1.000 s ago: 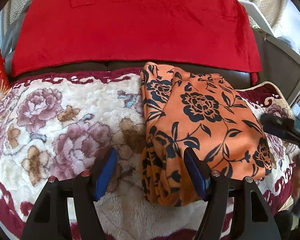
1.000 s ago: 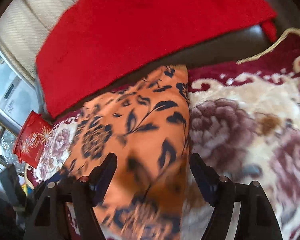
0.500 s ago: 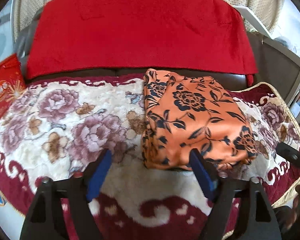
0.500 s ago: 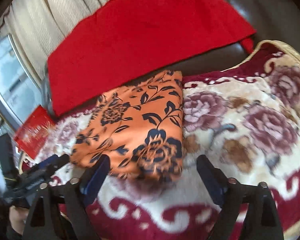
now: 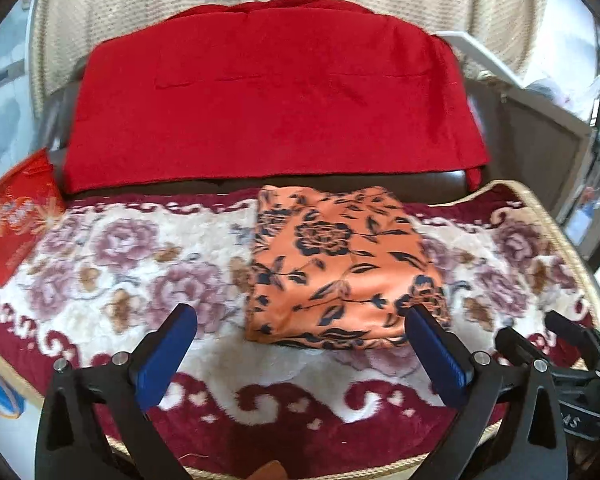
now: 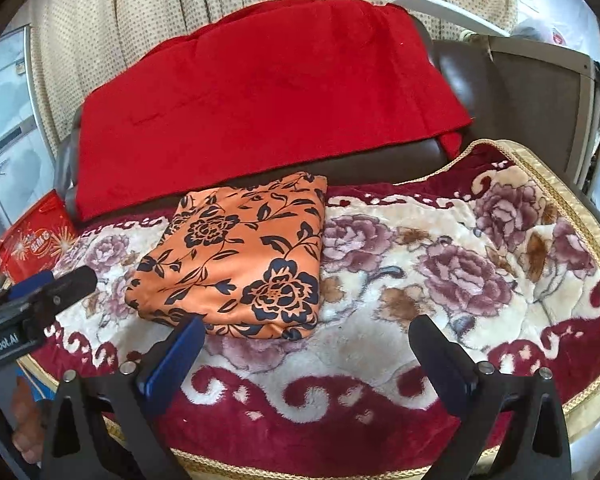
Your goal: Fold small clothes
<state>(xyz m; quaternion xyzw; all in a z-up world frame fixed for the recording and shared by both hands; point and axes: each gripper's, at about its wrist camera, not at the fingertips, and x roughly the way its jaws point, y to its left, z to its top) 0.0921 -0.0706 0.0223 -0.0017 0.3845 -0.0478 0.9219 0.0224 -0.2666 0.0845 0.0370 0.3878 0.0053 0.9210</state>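
The folded orange cloth [image 5: 340, 268] lies on the floral blanket [image 5: 120, 280], just in front of the red throw [image 5: 268, 112]. A red bag [image 6: 36, 240] sits at the blanket's left end, partly cut off. Both the left gripper [image 5: 300, 344] and the right gripper [image 6: 304, 352] have just been opening; their jaws stand wide and empty, clear of the cloth.

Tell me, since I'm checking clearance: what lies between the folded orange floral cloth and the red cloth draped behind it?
Only a dark brown leather strip, seen in both wrist views.
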